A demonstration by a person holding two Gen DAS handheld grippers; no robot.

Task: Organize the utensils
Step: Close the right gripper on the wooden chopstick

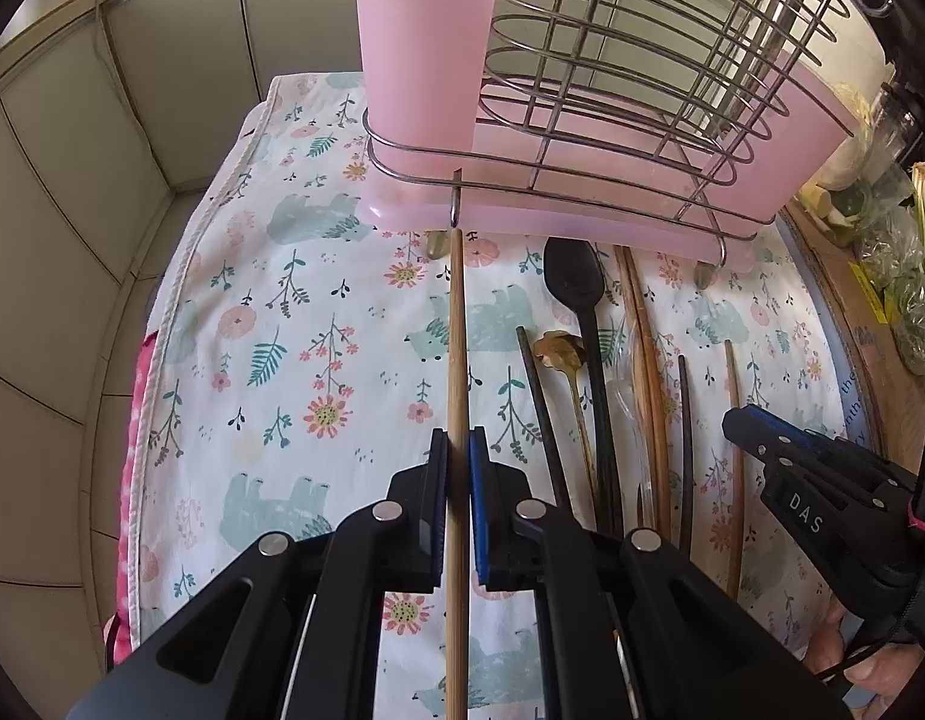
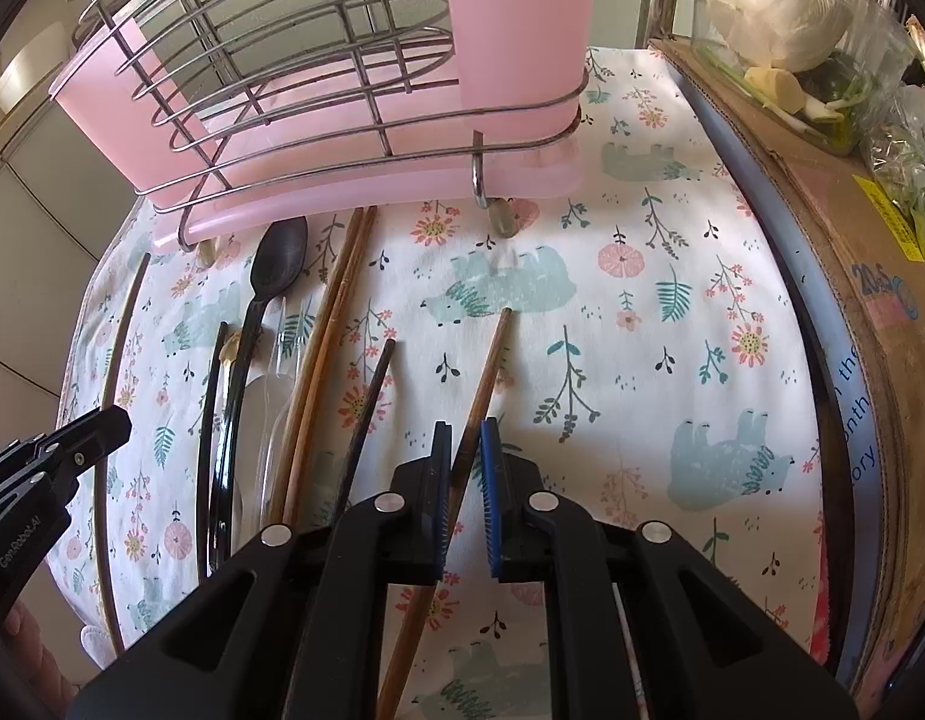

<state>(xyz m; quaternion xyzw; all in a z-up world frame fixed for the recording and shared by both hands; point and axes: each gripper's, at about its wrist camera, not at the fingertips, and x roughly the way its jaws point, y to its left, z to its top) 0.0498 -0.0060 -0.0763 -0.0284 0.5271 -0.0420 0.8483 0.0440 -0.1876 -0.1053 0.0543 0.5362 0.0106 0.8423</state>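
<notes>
While each pair of tongs grips a single stick, the matter for the coming move is how each stick's length lines up with the rack beyond it. Nearest in the left wrist view, the left tongs are clenched on a pale bamboo chopstick, which runs straight ahead between the pads, its far tip close under the front wire of the rack. In the right wrist view the right tongs are clamped on a darker brown chopstick; it leans slightly rightward as it runs away, with its far end over the flowered cloth on the table and well short of the rack.

Between the two pairs lie the loose pieces, all lengthwise toward the rack: a black chopstick just left of the right tongs, then a brown pair, a clear plastic piece, a black spoon and a small gold spoon.

Farthest stands the wire rack with its pink cup and pink tray. By my judgement the left hand is nearer the cup, so its stick needs mostly lifting and tipping upright; the right one must also travel forward.
</notes>
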